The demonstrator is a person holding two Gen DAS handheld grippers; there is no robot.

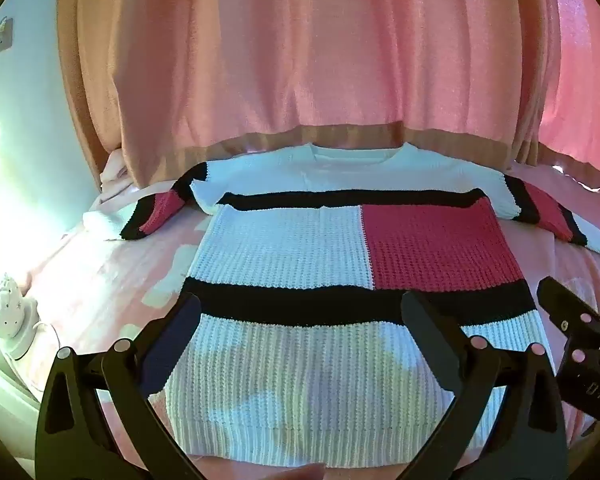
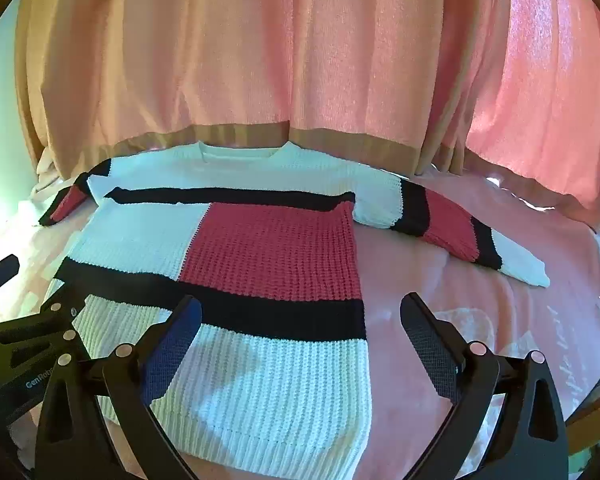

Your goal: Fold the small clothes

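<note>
A knitted sweater (image 1: 300, 248) in white, black and red blocks lies flat on the pink bed cover, neck toward the curtain, both sleeves spread out to the sides. My left gripper (image 1: 300, 312) hovers open above the sweater's lower white band, nothing between its fingers. In the right wrist view the same sweater (image 2: 260, 256) fills the left and middle. My right gripper (image 2: 300, 316) stands open over the sweater's lower right corner, its right finger above bare cover. The right sleeve (image 2: 460, 232) stretches away to the right. Each gripper shows at the edge of the other's view.
A pink and tan curtain (image 1: 300, 60) hangs right behind the bed (image 2: 480, 320). A white ornament on a stand (image 1: 12, 316) sits at the left beside the bed. A wall socket (image 1: 0, 36) is at upper left.
</note>
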